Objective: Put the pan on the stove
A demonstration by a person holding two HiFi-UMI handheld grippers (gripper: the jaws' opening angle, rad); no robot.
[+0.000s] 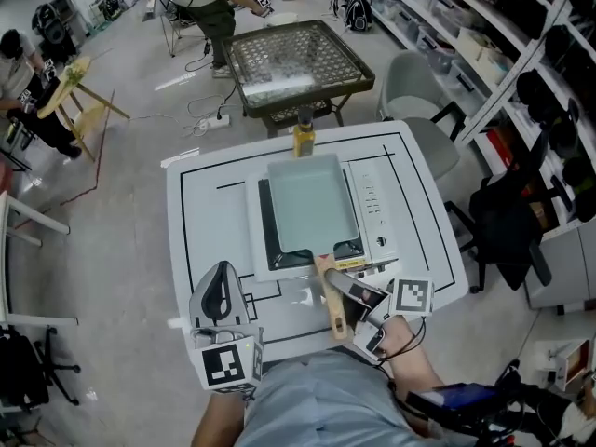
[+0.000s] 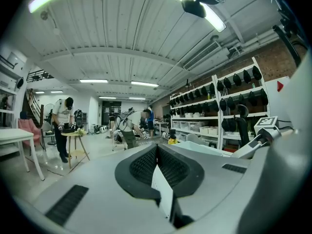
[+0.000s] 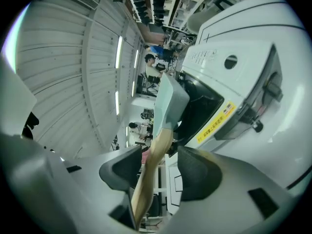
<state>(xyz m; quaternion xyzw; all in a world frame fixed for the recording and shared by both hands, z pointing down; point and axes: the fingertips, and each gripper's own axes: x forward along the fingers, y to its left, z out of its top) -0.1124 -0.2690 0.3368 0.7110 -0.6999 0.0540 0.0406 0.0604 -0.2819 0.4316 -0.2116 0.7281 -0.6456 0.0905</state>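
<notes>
Wooden handle (image 1: 331, 298) of pan (image 1: 312, 203) points toward the person.

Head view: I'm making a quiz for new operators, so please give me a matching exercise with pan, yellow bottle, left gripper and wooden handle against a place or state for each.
Things:
1. pan
2. yellow bottle
3. left gripper
4. wooden handle

Places or states:
A. at the far edge of the table
B. between the open jaws of the right gripper
C. on the stove
D. jaws together, at the table's near left

Pairs: 1-C, 2-A, 3-D, 4-B.
</notes>
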